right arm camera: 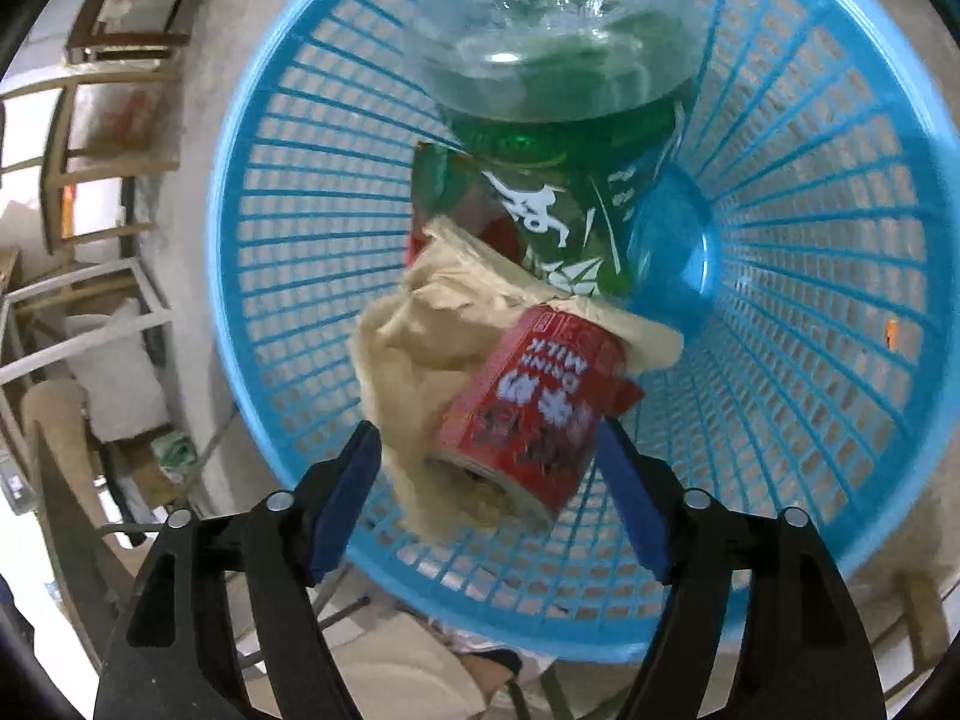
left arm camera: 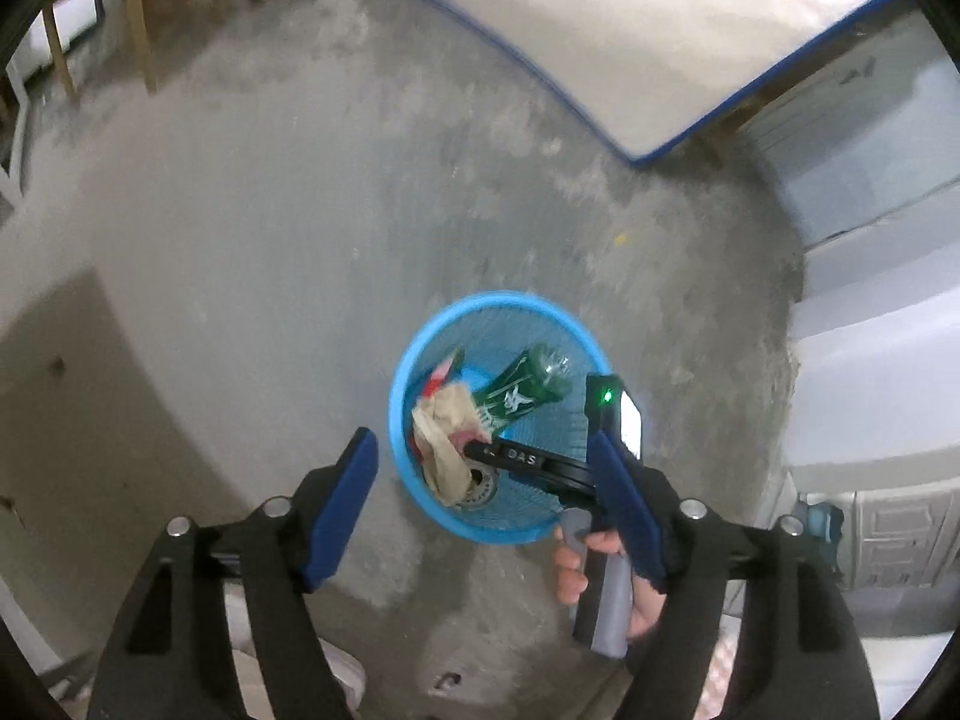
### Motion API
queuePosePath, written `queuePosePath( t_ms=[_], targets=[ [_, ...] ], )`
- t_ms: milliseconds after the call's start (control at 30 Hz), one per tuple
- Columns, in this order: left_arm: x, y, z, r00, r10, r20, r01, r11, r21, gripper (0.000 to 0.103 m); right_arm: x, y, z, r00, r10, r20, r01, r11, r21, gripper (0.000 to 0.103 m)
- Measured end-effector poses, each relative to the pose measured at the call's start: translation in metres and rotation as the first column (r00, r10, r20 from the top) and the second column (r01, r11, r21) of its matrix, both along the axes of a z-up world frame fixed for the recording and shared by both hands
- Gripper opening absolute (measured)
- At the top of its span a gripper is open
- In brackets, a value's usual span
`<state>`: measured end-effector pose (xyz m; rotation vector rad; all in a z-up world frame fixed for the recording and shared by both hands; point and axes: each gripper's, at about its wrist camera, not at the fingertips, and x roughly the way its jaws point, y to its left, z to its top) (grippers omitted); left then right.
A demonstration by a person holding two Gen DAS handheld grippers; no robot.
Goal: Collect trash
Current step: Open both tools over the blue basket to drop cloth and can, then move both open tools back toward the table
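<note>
A blue plastic basket [left arm camera: 414, 480] stands on the concrete floor and fills the right wrist view as its slatted wall [right arm camera: 288, 228]. Inside lie a green plastic bottle [right arm camera: 558, 180], crumpled beige paper [right arm camera: 414, 324] and a red milk can [right arm camera: 528, 402]; the bottle [left arm camera: 522, 393], the paper [left arm camera: 447, 420] and the can's end [left arm camera: 480, 483] also show from above. My right gripper [right arm camera: 487, 432] is open over the basket mouth, with the can just past its blue pads [right arm camera: 345, 510], which do not press on it. My left gripper [left arm camera: 483, 441] hangs open and empty higher up, beside the basket.
A hand [left arm camera: 579, 570] holds the right gripper's grey handle at the basket's near rim. A white board with a blue edge [left arm camera: 660, 48] lies on the floor beyond. Wooden chair frames [right arm camera: 102, 138] stand to the left, and pale furniture [left arm camera: 888, 360] to the right.
</note>
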<state>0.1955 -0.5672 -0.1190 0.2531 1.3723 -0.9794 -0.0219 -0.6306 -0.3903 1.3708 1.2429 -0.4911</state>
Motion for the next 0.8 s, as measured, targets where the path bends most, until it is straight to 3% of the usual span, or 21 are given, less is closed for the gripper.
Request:
queuePosePath(
  t_ms=[167, 367, 567, 633, 800],
  targets=[
    [0.006, 0.052, 0.069, 0.995, -0.001, 0.095, 0.005, 0.999, -0.041, 0.077, -0.019, 0.004, 0.043, 0.997, 0.008, 0.079, -0.004, 0.999, -0.046, 0.071],
    [-0.005, 0.159, 0.145, 0.973, 0.091, 0.214, -0.052, 0.983, -0.178, 0.083, -0.041, 0.022, 0.118, 0.977, 0.038, 0.208, -0.008, 0.99, -0.143, 0.071],
    [-0.034, 0.288, 0.165, 0.914, 0.228, 0.337, -0.158, 0.962, -0.222, 0.087, -0.053, 0.061, 0.199, 0.936, 0.13, 0.327, -0.047, 0.968, -0.248, 0.075],
    [-0.04, 0.323, 0.166, 0.89, 0.284, 0.357, -0.206, 0.949, -0.24, 0.09, -0.047, 0.08, 0.213, 0.92, 0.17, 0.354, -0.071, 0.959, -0.276, 0.076],
    [-0.054, 0.426, 0.159, 0.787, 0.465, 0.406, -0.375, 0.882, -0.285, 0.092, -0.01, 0.133, 0.269, 0.837, 0.309, 0.452, -0.155, 0.925, -0.346, 0.08]
  ],
)
